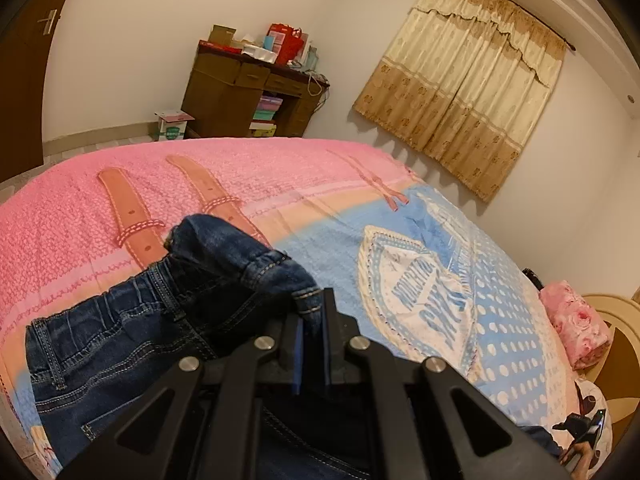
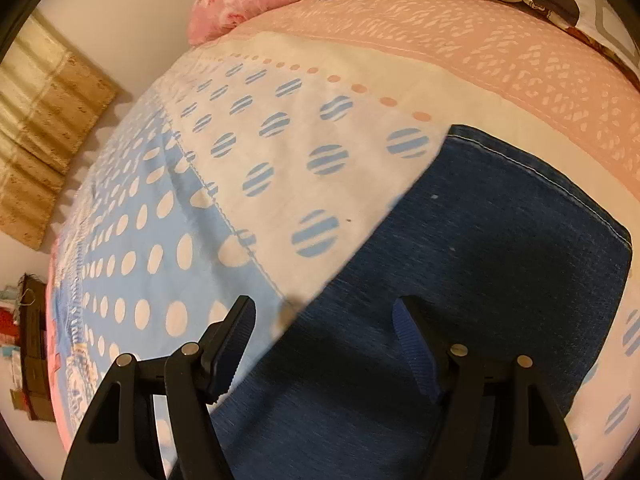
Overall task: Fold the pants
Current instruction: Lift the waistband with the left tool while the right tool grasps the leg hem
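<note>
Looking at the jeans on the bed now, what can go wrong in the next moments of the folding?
1. The left gripper pinches only a small bunch of the jeans near the waistband, so the denim may slip out when pulled.
2. The right gripper is open above the leg end, holding nothing; that end may drag or crease if the left side pulls first.
3. The bedsheet is soft, and closing low could pinch it too.

Bed [image 1: 240, 168] under pink-and-blue printed cover; dark jeans [image 1: 132, 332] lying on it, pink floral pillow [image 1: 576, 324] at the head end.
</note>
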Demonstrator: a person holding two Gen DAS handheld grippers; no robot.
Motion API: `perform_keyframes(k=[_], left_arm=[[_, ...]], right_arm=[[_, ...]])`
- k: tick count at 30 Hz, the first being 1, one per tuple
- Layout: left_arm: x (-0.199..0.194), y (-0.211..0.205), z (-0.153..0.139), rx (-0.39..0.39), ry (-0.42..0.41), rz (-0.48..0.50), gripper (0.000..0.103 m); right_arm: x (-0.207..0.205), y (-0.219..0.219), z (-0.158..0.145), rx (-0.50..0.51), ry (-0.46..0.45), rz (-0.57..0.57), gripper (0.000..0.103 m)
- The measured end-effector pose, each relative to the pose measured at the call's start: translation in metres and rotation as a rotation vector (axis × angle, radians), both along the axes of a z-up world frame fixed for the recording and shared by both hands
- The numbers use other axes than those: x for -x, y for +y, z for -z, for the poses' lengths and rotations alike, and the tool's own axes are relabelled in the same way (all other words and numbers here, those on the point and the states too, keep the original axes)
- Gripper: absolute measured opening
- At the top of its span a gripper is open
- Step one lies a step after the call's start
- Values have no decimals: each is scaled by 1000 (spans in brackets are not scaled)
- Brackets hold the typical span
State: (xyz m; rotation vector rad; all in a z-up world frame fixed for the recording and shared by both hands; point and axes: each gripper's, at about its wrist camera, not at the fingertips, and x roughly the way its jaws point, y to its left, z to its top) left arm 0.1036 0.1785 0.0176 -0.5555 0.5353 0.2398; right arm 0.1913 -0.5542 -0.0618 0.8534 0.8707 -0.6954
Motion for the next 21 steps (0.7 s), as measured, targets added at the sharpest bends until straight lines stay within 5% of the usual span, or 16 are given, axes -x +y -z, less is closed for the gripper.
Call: perform_keyframes(k=[3,7,10,14,21], left_arm=[[0,0,2,4,1,-1,7],[-1,0,0,1,4,15,7],[-3,3,-2,2,11,36,7],[-10,9,-7,29,17,76,7],[2,30,-30,73,-16,107,7]], right_arm=[[-14,7,6,33,134,-6,71],[-15,15,6,123,233,-16,24],[7,4,5,26,118,-27,6],[45,-8,-11,-89,-84,-43,5],[117,13,-85,-83,-308,-153,5]])
